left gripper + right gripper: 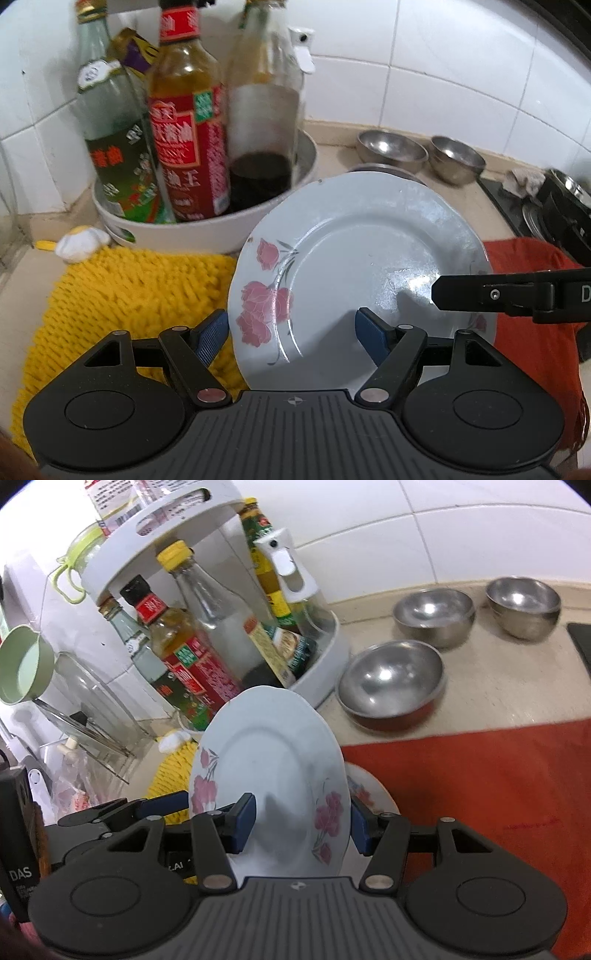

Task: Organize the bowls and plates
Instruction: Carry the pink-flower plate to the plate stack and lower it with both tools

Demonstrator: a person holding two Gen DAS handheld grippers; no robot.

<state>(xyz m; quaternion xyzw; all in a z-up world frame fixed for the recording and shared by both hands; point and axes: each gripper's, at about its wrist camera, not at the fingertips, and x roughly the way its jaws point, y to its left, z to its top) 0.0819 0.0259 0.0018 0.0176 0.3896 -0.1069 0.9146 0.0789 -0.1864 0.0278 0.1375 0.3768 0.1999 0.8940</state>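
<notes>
Beige countertop (498,698) is lying under white wall tiles (461,74); the right gripper (301,821) is clamping a floral plate (273,775), the left gripper (291,332) gaping around its rim.

A pale plate (369,266) with pink flower print stands tilted above the worktop (332,155). The left gripper (291,332) is spread, its blue fingers (212,332) either side of the plate's lower rim. A black finger of the right gripper (480,293) lies across the plate's right side. Behind: bottles in a white rack (207,225), two steel bowls (391,149), yellow mat (122,295), red cloth (532,295).
</notes>
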